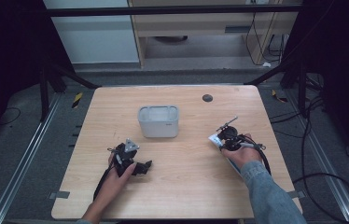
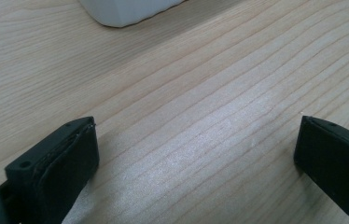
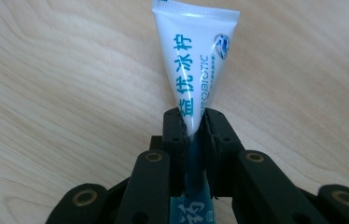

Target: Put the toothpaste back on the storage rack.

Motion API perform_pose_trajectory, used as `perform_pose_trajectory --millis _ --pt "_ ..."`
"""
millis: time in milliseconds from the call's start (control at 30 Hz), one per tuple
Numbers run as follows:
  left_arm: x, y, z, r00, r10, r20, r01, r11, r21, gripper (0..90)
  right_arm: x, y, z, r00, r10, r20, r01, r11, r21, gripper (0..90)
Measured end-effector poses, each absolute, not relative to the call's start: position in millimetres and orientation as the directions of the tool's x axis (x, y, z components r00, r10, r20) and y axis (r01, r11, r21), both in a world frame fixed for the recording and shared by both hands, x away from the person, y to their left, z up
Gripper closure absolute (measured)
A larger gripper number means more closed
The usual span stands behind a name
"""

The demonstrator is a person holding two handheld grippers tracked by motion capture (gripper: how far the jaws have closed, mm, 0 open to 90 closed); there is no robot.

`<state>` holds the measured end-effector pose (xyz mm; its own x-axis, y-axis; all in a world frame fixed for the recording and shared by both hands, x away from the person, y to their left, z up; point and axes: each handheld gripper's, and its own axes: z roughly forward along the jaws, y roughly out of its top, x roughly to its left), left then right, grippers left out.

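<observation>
A pale wooden table is seen mid-frame. A grey rectangular container sits just above centre, and a small dark disc, possibly a hole, is spotted toward the upper right.

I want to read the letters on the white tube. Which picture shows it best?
The right gripper view: the white plastic tube with blue lettering stands close up, pinched in the right claw. In the high view only a small white end peeks out by that hand. The left gripper view looks elsewhere.
</observation>
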<state>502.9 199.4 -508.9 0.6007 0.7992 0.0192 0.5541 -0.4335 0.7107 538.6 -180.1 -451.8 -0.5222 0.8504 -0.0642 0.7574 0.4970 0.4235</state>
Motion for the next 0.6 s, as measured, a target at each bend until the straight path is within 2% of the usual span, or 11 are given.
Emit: perform_pose_trajectory --millis 300,600 --pt "503 199 -509 0.601 0.799 0.019 0.554 -0.433 0.711 0.0 534 -184 -424 -0.524 0.851 -0.046 0.726 0.474 0.498 80.1" --pt "503 199 -509 0.602 0.799 0.020 0.553 -0.435 0.711 0.0 532 -185 -393 -0.510 0.860 -0.026 0.671 0.417 0.613 80.1"
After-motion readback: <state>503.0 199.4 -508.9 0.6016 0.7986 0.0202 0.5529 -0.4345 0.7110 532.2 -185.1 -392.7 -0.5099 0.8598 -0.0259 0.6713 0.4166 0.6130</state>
